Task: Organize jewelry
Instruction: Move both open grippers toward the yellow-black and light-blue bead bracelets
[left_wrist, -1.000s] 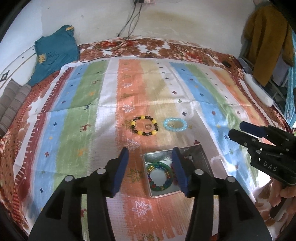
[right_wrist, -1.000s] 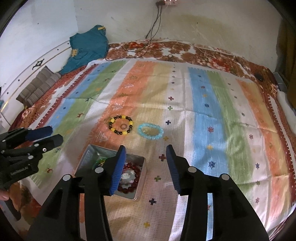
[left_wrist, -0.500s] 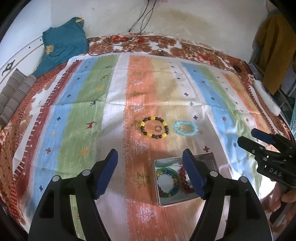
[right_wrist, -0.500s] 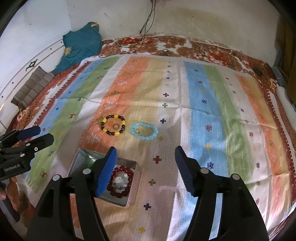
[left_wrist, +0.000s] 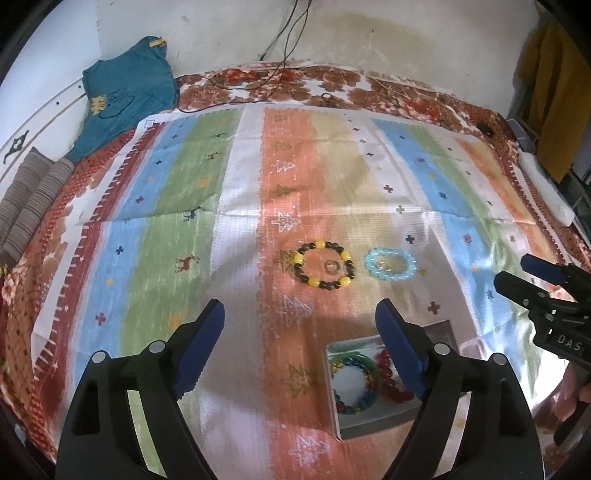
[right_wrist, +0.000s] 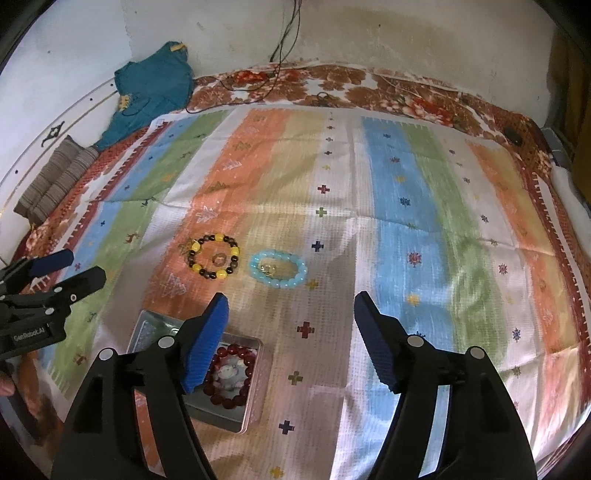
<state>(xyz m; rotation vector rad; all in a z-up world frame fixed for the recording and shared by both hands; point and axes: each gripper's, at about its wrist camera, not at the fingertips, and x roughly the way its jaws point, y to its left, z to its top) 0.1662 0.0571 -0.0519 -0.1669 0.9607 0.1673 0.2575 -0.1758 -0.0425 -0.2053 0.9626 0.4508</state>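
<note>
Blue-padded left gripper (left_wrist: 299, 332) and right gripper (right_wrist: 290, 325) both empty, fingers opening wide. Tin (right_wrist: 236, 424) with two bracelets nearest. Beyond: yellow bracelet (left_wrist: 324, 264) ahead of left, blue bracelet (right_wrist: 277, 268) ahead of right, on bed.

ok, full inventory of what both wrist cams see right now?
metal tin: one, silver, open, on the mat near the grippers
red bead bracelet: one, dark red, in the tin
multicolour bead bracelet: one, green, blue, red and yellow, in the tin beside the red one
yellow-and-brown bracelet: one, on the mat beyond the tin, small ring inside it
light blue bracelet: one, right of the yellow-and-brown one, apart from it
striped mat: one, multicolour, over a floral cover
teal garment: one, far left corner
left gripper: black, blue pads, jaws opening, nothing between them
right gripper: same, jaws opening, nothing between them
</note>
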